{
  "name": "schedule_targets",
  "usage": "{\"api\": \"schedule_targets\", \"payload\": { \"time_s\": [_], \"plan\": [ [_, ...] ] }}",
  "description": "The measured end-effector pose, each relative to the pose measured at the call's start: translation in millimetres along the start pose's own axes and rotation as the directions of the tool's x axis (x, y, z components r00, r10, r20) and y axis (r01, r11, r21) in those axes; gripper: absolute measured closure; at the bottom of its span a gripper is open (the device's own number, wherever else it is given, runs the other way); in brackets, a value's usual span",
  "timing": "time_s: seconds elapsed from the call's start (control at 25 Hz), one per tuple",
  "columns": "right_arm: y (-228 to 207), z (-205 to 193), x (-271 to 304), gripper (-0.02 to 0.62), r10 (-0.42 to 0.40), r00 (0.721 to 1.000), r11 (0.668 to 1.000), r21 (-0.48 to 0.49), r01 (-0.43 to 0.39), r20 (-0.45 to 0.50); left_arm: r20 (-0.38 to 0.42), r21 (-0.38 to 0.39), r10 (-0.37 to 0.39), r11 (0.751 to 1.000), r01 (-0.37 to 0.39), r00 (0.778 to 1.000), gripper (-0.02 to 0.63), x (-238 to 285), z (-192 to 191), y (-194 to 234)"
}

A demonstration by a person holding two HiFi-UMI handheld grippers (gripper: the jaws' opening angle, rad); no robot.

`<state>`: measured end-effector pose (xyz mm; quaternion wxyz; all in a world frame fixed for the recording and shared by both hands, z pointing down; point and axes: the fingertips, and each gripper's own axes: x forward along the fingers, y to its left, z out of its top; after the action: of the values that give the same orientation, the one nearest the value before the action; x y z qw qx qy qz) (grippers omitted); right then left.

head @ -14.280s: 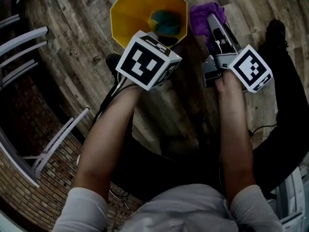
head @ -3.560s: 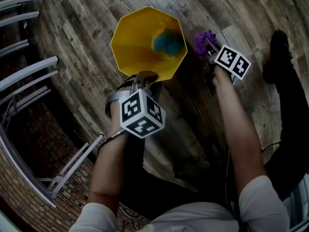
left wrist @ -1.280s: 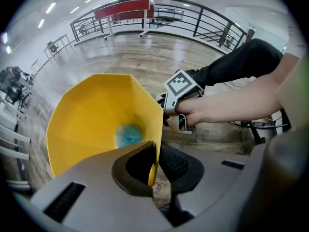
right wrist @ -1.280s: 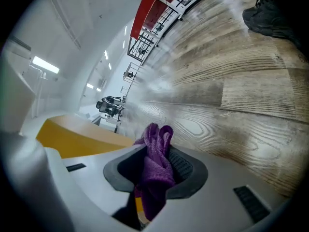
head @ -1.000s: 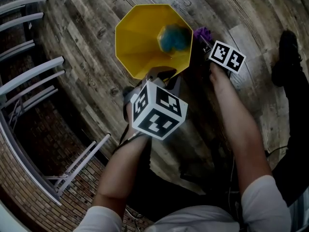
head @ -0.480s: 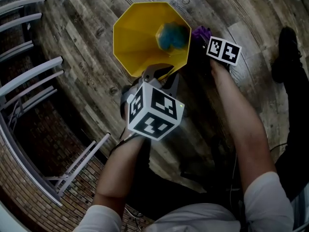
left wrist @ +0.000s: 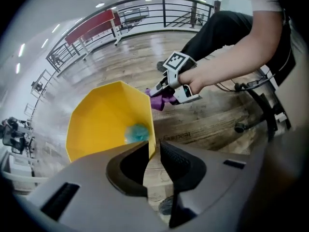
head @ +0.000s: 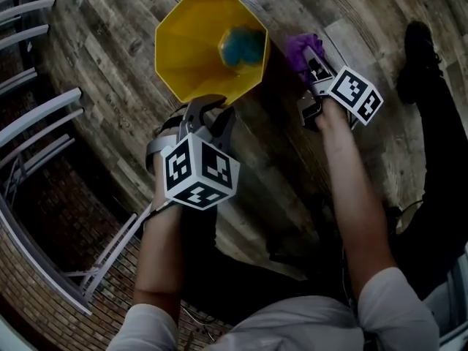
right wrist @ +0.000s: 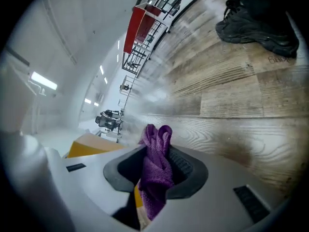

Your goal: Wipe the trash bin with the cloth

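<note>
Bin (head: 197,50) first: yellow, eight-sided, upright on the plank floor (head: 292,159), mouth wide open, with a blue-green lump (head: 241,46) down inside.

Just off its right-hand edge is the purple cloth (head: 298,48), bunched up and pinched tight in the right gripper (right wrist: 155,151). Those jaws are closed hard on it and a tuft pokes out past the tips. The cloth looks clear of the bin wall, no contact.

Left gripper (left wrist: 154,146) sits at the bin's near rim, pointing steeply down. Its jaws have just been opening: a narrow gap now, floor showing through it, and the rim's corner right at the tips with neither pad pressing on it.

That's the worry. With nothing steadying it, a light bin like this will probably skate or tip as soon as the cloth pushes on its side.

Second one: only a small wad is exposed, so the hard jaw tips may scrape the wall instead, or a dragging stroke could tug the cloth loose.
</note>
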<state>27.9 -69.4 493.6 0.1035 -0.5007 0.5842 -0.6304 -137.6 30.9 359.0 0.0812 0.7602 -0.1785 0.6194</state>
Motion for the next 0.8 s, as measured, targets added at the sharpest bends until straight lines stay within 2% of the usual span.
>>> {"api": "schedule_targets", "payload": {
  "time_s": [0.2,0.56,0.64,0.8],
  "plan": [
    [27.3,-7.6,-12.7,0.480,0.094,0.995,0.991,0.096,-0.097,0.035,-0.022,0.036,0.029,0.999,-0.028,0.999,0.545,-2.4,-6.1,5.1],
    [80.1,-6.1,-26.9,0.480,0.251,0.968,0.966,0.067,-0.251,0.017,-0.025,0.030,-0.003,1.000,0.003,1.000,0.545,1.5,-9.2,6.4],
    [85.0,-7.1,-30.3,0.480,0.262,0.965,0.963,0.067,-0.262,0.012,-0.034,0.004,-0.018,1.000,0.018,0.999,0.545,3.1,-8.8,6.1],
    [93.3,-5.2,-37.2,0.480,0.288,0.957,0.954,0.075,-0.289,0.017,-0.019,-0.110,-0.061,0.992,0.058,0.998,0.545,7.3,4.0,3.5]
  ]
}}
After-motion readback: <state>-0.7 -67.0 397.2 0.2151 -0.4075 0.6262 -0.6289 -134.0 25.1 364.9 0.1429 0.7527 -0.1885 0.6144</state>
